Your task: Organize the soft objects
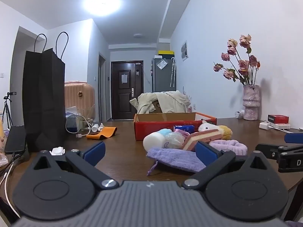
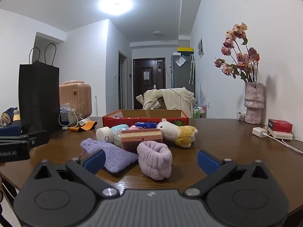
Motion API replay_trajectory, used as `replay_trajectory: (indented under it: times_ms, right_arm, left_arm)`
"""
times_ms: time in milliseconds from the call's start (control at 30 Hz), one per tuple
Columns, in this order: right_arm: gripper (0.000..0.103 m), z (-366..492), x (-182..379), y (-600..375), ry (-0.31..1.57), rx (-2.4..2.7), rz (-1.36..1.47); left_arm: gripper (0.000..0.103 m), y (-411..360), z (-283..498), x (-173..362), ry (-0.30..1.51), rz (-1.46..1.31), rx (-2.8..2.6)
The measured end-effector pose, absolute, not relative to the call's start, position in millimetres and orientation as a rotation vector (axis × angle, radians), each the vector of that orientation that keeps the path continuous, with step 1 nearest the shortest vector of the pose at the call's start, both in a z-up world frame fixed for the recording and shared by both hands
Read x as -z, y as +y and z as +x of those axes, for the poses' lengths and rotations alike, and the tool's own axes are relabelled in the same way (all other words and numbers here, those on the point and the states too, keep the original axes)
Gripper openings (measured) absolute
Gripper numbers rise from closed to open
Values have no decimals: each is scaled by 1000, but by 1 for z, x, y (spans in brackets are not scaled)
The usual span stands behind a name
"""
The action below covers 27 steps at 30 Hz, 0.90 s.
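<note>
Both the left gripper (image 1: 149,150) and right gripper (image 2: 151,159) stand spread and empty above the dark wooden table (image 2: 227,151), where the fluffy lilac headband (image 2: 154,159) lies before the red cardboard box (image 2: 145,119).

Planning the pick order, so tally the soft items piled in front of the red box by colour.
Purple or lilac: 2, the knit pouch and the fluffy headband.
Pink layered: 1, the cake-shaped sponge.
White: 2, the foam roll and the white-and-yellow plush toy.
Light blue: 1, a puff, mostly hidden.
Total: 6 clearly told apart; others behind are hidden.
</note>
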State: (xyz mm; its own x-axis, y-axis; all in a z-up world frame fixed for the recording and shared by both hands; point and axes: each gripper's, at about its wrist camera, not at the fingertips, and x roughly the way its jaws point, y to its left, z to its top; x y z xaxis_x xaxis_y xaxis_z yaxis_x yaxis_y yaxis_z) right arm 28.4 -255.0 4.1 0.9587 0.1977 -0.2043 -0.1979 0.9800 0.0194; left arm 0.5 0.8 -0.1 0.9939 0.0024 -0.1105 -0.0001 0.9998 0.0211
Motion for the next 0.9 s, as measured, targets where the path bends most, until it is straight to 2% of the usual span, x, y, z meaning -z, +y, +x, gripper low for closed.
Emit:
replay_trajectory:
  times_ms: [167, 900]
  right_arm:
    - [103, 37, -7, -249, 231, -219, 1]
    - [103, 38, -4, -265, 223, -226, 78]
  left_arm:
    - [103, 5, 10, 0, 156, -30, 71]
    - [103, -1, 8, 1, 135, 3, 32]
